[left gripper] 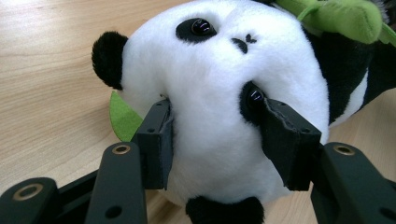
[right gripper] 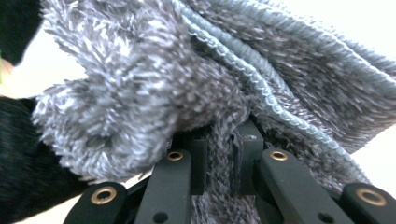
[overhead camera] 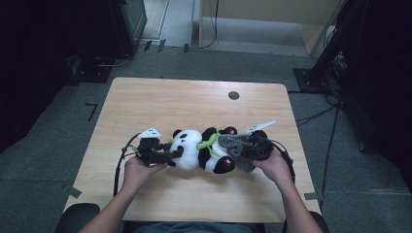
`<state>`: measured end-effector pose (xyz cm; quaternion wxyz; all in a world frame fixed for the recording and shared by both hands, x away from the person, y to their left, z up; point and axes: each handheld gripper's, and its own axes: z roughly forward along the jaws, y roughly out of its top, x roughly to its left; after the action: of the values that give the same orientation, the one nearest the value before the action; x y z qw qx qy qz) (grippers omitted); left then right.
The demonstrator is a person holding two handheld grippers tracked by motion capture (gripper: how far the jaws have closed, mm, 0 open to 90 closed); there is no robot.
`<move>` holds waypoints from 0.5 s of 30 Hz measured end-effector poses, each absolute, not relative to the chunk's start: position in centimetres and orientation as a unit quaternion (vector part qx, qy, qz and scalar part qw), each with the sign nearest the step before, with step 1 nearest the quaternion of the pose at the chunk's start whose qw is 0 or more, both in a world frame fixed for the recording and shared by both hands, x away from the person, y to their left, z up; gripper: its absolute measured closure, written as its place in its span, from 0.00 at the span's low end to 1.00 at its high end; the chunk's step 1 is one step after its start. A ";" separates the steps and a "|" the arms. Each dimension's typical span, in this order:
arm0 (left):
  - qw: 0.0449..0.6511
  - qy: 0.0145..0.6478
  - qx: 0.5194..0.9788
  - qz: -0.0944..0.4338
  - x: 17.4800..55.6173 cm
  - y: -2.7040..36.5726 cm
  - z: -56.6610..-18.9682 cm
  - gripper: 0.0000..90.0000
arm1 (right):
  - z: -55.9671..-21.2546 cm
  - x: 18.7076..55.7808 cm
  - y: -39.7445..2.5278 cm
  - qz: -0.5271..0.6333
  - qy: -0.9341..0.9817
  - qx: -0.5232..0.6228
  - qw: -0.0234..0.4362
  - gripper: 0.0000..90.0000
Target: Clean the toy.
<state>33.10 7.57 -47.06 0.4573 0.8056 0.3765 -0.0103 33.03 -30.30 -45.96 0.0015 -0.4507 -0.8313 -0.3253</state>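
1. Left gripper: the jaws are seen clamped on the white head of the plush panda, one pad pressed in beside the black ear side, the other against an eye patch; the plush is dented between them.
2. Right gripper: the jaws are pinched nearly together on a fold of the grey knitted cloth, which is bunched above and around them.
3. In the high view the left gripper is met at the panda's head end, and the right gripper at the foot end, buried in the grey knitted cloth.
4. The plush panda is laid on its side across the worktop, near the front edge and about the middle, head toward the person's left.
5. A green plush leaf is noted across the panda's body; a green piece is also seen beside the head on the wood.
6. The cloth is held against the panda's black legs; whether it is wrapped around them cannot be told.
7. Each gripper is gripped by one hand; the left hand and right hand are entered from the bottom edge.
8. A small dark round disc is set in the worktop near the far edge, well apart from the panda.
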 end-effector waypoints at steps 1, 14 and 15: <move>0.458 0.377 0.805 -0.011 33.1 7.6 -47.1 0.52 | -46.2 33.1 -30.4 -0.326 -0.831 -0.452 0.002 0.89; 0.459 0.377 0.804 -0.010 33.2 7.7 -47.0 0.52 | -47.3 34.2 -31.7 -0.305 -0.820 -0.484 -0.016 0.89; 0.459 0.377 0.805 -0.010 33.2 7.7 -47.0 0.52 | -47.0 34.3 -31.9 -0.309 -0.815 -0.491 -0.023 0.89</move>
<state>33.16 7.66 -47.05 0.4588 0.8046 0.3769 -0.0096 34.28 -31.90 -47.05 -0.0225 -0.4907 -0.8145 -0.3087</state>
